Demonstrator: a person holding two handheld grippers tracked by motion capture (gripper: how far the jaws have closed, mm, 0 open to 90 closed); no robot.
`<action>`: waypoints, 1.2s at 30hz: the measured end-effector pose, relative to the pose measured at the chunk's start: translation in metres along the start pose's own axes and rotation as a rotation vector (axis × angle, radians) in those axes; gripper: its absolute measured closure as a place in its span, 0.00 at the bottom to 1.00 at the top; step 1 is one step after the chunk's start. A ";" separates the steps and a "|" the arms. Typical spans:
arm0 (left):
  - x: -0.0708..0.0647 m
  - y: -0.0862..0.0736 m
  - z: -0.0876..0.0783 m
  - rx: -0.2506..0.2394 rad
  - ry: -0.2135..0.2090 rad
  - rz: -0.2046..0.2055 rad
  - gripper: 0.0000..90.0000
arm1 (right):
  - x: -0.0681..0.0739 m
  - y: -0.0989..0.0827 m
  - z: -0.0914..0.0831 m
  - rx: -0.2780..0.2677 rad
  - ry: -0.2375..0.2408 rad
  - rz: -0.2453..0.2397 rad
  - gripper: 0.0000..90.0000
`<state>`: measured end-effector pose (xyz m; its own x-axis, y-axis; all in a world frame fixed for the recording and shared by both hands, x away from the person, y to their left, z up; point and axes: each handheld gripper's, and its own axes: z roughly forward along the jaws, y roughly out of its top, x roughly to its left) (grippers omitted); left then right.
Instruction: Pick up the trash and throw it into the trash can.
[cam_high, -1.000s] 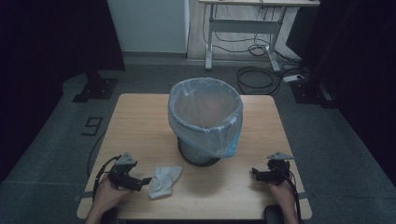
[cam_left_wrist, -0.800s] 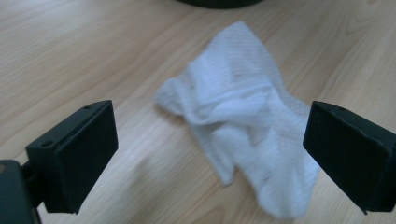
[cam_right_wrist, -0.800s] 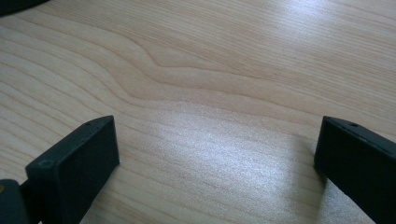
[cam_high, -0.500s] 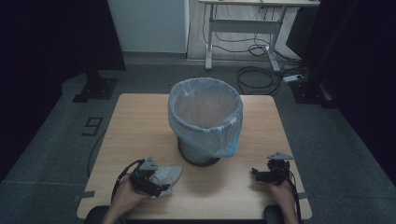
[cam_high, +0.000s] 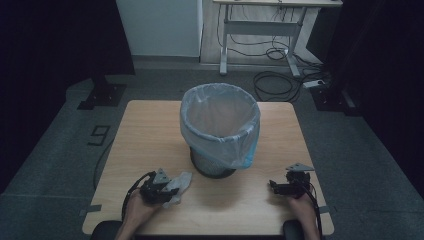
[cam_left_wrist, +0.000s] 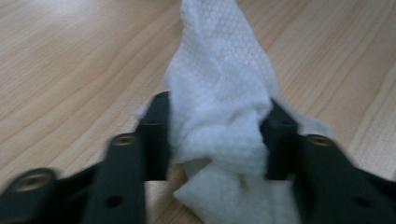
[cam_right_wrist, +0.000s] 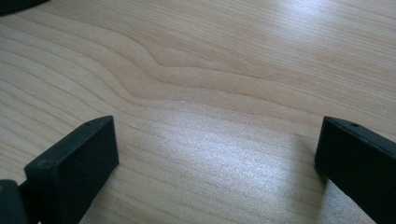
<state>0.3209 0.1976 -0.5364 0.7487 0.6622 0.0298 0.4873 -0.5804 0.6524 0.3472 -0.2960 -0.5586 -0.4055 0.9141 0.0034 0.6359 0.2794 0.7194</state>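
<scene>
The left gripper (cam_high: 167, 191) has just been closing and now pinches the crumpled white wipe (cam_left_wrist: 224, 112) at the table's (cam_high: 150, 130) 7 o'clock edge. The right gripper (cam_right_wrist: 217, 158) hangs wide and empty at 5 o'clock. The bite looks shallow, perhaps catching only 1 loose fold, so the wipe could slip free before reaching the lined bin (cam_high: 220, 125).

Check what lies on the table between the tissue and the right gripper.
Bare wood, in the high view: nothing lies between the tissue and the right gripper. The bin stands farther back on the table.

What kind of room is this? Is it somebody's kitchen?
Probably not a kitchen; more likely a lab or workshop. A bare wooden table stands on a grey floor with dark curtains around it, and loose cables lie under a metal desk behind.
</scene>
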 end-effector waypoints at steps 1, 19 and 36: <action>0.001 0.000 0.000 0.001 0.007 -0.002 0.77 | 0.000 0.000 0.000 0.000 0.002 -0.001 0.00; 0.021 0.024 -0.026 -0.021 -0.132 -0.062 0.87 | 0.001 0.000 0.000 0.000 0.006 -0.004 0.00; 0.039 0.063 -0.065 -0.017 -0.204 -0.049 0.85 | 0.001 0.000 0.000 0.000 0.008 -0.007 0.00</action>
<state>0.3512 0.2177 -0.4446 0.8007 0.5787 -0.1548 0.5190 -0.5409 0.6619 0.3464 -0.2950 -0.5587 -0.4151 0.9097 0.0034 0.6327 0.2861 0.7196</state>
